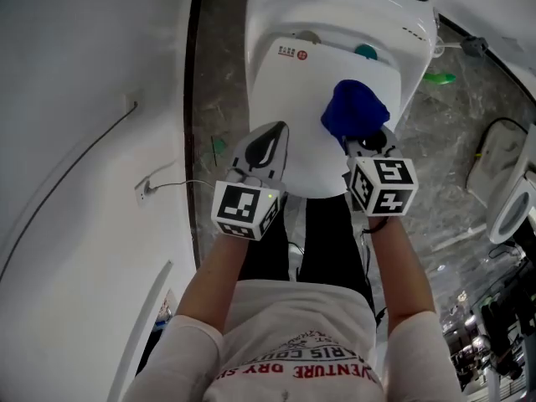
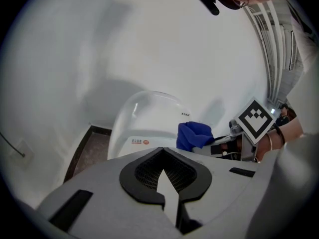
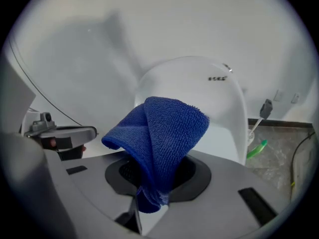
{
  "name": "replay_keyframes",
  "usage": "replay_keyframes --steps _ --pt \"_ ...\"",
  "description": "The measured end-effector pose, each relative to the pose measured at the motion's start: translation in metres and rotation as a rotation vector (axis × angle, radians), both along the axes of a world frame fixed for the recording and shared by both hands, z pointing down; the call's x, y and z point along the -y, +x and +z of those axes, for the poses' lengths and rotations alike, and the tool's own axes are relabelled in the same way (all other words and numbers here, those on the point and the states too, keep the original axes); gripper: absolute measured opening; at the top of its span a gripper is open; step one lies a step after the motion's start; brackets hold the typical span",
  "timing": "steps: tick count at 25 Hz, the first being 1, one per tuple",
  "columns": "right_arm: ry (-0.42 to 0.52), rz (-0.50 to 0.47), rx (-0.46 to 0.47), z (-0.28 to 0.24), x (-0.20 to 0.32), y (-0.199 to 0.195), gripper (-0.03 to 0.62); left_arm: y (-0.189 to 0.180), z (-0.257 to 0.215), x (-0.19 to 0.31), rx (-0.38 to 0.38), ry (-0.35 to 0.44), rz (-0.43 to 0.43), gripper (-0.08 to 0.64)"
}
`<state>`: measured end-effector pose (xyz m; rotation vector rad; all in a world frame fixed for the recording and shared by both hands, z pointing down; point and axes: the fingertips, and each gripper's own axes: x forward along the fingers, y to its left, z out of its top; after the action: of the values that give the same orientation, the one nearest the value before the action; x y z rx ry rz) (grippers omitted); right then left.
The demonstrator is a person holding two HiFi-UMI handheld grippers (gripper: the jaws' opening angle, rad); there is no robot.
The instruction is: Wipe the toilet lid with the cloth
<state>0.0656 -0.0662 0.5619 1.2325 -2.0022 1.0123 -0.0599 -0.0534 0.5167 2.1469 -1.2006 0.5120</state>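
**Cloth over lid, wipe looks not yet begun**

The left gripper (image 1: 268, 146) has its jaws together and empty, at the lid's near edge. The right gripper (image 3: 149, 195) is clamped on the bunched blue cloth (image 3: 162, 133), which sits over the right side of the lid (image 1: 293, 107); contact unclear.

Likely best: press the cloth flat, sweep in overlapping passes, and keep the hard jaws off the plastic.

Writing:
- The shirt (image 1: 310, 342) print is upside down and partly reads "VENTURE".
- The label (image 1: 293, 54) on the lid shows a red round mark; its text is too small.
- The dark print (image 3: 215, 78) behind is unreadable.

Left gripper (image 1: 270, 136) centre frame, jaws together, empty. Right gripper (image 1: 366, 143) right of centre, clamped on blue cloth (image 1: 353, 111). Both forearms (image 1: 213, 279) bare, reaching forward.
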Motion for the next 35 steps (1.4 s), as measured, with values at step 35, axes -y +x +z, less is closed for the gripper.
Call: replay_keyframes --steps 35 --pt "-0.169 -0.023 0.056 0.078 -0.062 -0.112 0.087 -0.087 0.049 -0.062 0.039 -0.059 -0.059 0.006"
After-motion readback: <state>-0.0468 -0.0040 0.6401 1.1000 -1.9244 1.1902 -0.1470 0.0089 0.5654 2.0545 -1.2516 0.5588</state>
